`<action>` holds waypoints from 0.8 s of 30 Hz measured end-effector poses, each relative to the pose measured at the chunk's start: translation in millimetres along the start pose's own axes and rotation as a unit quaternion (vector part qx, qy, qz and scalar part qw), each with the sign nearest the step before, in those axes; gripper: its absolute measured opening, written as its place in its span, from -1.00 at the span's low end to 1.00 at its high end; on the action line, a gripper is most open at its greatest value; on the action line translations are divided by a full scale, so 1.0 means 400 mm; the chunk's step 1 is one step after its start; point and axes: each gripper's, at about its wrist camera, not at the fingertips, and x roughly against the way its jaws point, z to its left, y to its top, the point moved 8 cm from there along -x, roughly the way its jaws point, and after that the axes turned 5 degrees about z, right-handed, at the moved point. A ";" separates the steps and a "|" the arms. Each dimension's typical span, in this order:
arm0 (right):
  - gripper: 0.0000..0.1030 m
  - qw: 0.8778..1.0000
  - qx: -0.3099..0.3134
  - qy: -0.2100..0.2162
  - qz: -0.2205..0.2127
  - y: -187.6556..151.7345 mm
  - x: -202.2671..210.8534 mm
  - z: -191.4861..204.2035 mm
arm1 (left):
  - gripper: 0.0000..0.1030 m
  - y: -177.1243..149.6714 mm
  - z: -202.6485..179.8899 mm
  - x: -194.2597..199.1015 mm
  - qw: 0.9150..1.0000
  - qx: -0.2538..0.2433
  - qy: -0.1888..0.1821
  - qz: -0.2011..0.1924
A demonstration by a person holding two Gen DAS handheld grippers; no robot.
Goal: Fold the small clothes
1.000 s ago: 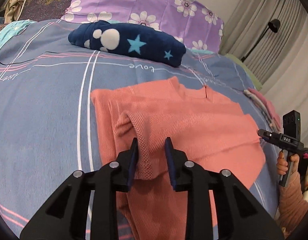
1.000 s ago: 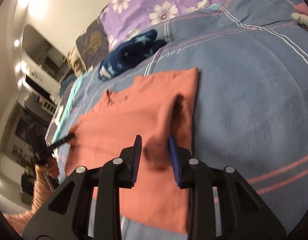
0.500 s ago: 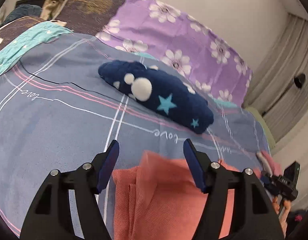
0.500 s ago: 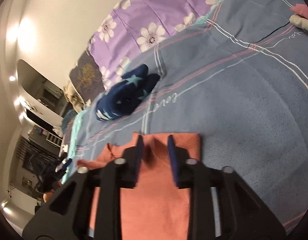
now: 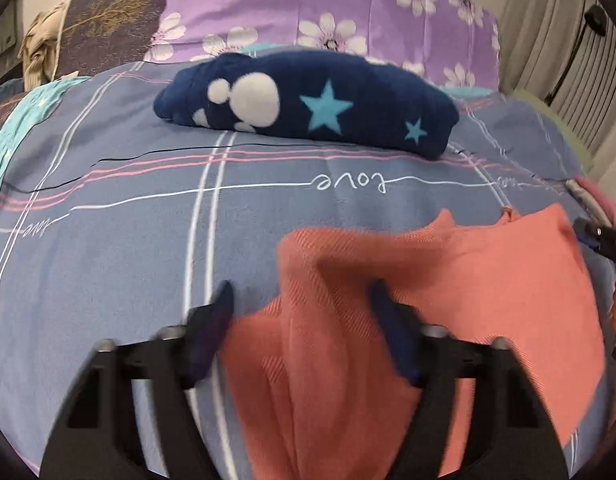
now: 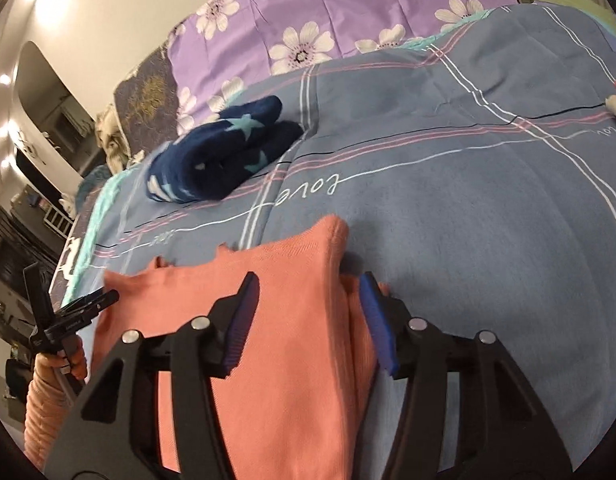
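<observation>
A coral-pink knit garment (image 5: pixel 447 280) lies partly folded on the blue plaid bed cover (image 5: pixel 128 240); it also shows in the right wrist view (image 6: pixel 292 304). My left gripper (image 5: pixel 304 300) is open, its jaws wide apart over the garment's left folded edge. My right gripper (image 6: pixel 309 292) is open over the garment's right folded edge, holding nothing. The right gripper's tip (image 5: pixel 599 236) shows at the far right of the left wrist view, and the left gripper (image 6: pixel 68 312) shows at the left of the right wrist view.
A folded navy fleece piece with stars and white dots (image 5: pixel 315 100) lies farther up the bed, also in the right wrist view (image 6: pixel 224 160). Purple flowered pillows (image 5: pixel 327 8) stand behind it. Pink clothes (image 5: pixel 599 196) lie at the right edge.
Both grippers were shut on the garment's folded sides a second ago. They let go, opened and lifted, and now hover low over the garment's upper part.
</observation>
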 end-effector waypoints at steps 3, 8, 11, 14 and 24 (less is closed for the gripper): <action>-0.95 1.000 -0.001 -0.010 0.002 0.011 -0.022 0.004 | -0.96 0.011 -0.005 0.007 1.000 0.012 -0.014 0.000; -0.95 0.996 0.008 0.043 -0.078 0.027 0.108 0.041 | -0.96 0.020 -0.034 0.184 0.995 -0.002 -0.055 -0.087; -0.95 0.995 0.004 0.051 -0.090 0.051 0.129 0.037 | -0.96 0.034 -0.038 0.237 0.993 -0.022 -0.035 -0.108; -0.95 0.998 -0.003 0.022 -0.058 0.063 0.052 0.015 | -0.89 0.047 -0.013 0.179 0.996 -0.011 -0.014 -0.090; -0.79 0.998 0.011 -0.048 -0.042 -0.057 0.073 -0.041 | 0.17 -0.048 -0.013 0.114 0.998 -0.031 -0.009 -0.062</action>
